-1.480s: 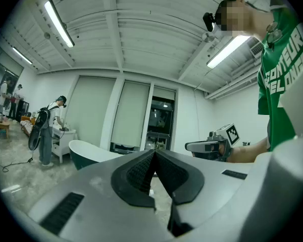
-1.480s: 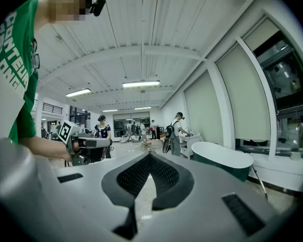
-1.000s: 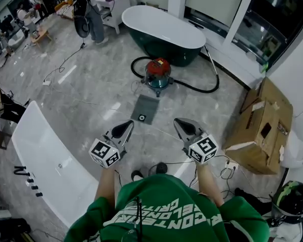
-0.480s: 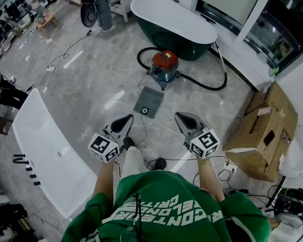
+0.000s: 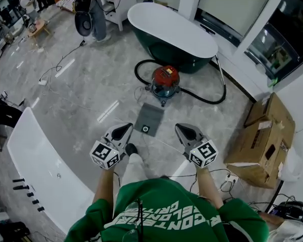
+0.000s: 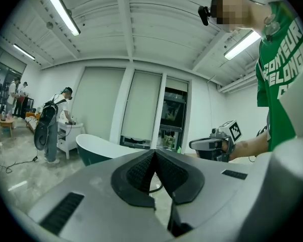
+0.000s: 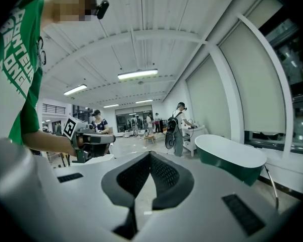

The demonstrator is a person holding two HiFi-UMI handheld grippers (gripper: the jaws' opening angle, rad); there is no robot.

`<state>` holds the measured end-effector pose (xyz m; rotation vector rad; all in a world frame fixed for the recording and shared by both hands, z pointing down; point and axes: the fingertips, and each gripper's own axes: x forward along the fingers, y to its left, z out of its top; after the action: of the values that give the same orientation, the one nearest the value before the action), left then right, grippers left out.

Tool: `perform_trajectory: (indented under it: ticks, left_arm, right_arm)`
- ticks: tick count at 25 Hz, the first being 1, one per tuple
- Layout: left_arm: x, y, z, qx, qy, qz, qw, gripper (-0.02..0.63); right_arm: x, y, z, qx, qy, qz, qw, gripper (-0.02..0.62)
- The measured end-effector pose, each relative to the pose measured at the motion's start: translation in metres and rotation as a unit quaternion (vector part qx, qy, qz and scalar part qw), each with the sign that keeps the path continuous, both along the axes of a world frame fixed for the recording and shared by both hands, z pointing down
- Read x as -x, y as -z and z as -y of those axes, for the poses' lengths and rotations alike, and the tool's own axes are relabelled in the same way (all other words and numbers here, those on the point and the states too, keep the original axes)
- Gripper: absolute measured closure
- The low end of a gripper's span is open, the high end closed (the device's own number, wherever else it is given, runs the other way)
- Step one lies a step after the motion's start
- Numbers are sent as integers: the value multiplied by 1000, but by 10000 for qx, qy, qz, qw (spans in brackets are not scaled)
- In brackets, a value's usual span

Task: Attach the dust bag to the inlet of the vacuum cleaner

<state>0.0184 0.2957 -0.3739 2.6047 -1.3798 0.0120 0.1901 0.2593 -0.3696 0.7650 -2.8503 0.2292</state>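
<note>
The vacuum cleaner (image 5: pixel 165 80), a blue-green drum with a red top, stands on the marble floor before the bathtub. The dust bag (image 5: pixel 150 118), a flat grey rectangle with a round collar (image 5: pixel 145 130) at its near end, lies on the floor just this side of it. My left gripper (image 5: pixel 125 129) and right gripper (image 5: pixel 181 128) hang level above the floor, either side of the bag's near end and short of it. Both are shut and empty. In the left gripper view the pads (image 6: pixel 141 171) meet at the tip; in the right gripper view the pads (image 7: pixel 164 174) meet too.
A dark green bathtub (image 5: pixel 171 29) stands behind the vacuum, and a black hose (image 5: pixel 212 99) loops round it. A white tub (image 5: pixel 45 160) lies at the left, a cardboard box (image 5: pixel 262 135) at the right. Cables trail on the floor. A person with a backpack (image 5: pixel 88 9) stands far back.
The person has stepped forward, one leg now ahead. Both grippers have come closer to the dust bag and vacuum, side by side. Their jaws have stayed shut.
</note>
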Motion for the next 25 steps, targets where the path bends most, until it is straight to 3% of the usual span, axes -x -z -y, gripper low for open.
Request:
perform_trajectory:
  ticks: [7,13,25]
  left_arm:
    - [94,-3,86,-4,-322,-61,9995,603]
    - [149,-23,132,138,-489,-176,9986,603]
    - [164,-43,187,241,-564,-322,9976,603]
  right_arm:
    - [97,-1,74,40,-117,-147,9998,586]
    - [151,-11,115,98,-224,-268,9993,586]
    - [176,-18,178,153,-257,-324,9990,586]
